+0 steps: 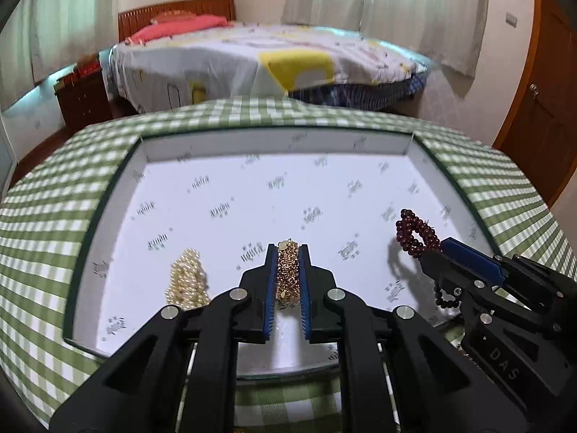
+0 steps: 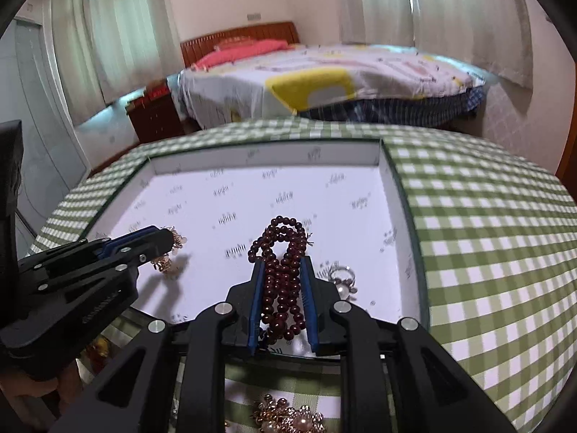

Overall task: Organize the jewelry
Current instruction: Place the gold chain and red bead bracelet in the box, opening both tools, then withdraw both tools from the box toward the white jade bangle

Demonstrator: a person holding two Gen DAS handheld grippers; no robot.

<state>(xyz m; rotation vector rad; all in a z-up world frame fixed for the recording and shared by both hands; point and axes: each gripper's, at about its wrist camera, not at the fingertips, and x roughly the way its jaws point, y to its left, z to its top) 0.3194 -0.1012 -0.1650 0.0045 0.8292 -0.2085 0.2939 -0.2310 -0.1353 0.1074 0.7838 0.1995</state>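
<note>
Left wrist view: pearls point(image 1: 188, 278) lie in tray point(image 1: 108, 195), L side. L gripper point(image 1: 287, 252) pinches gold chain point(image 1: 287, 270) over tray floor, prob. to set it beside pearls. R gripper point(image 1: 431, 252) clamps red beads point(image 1: 414, 232) farther R, keeping pieces apart. Ring point(image 2: 340, 275) beside beads.

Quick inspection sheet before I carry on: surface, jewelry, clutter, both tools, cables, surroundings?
Surface: green checked tablecloth; shallow white printed box on it.
Job's things: pearl strand in the box; gold chain and dark red beads held over the box; silver ring in the box.
Clutter: gold and pearl pieces on the cloth outside the near edge of the box.
Grippers: left tool shut on the gold chain; right tool shut on the dark red beads.
Cables: nothing seen.
Surroundings: bed, curtains, wooden door.
</note>
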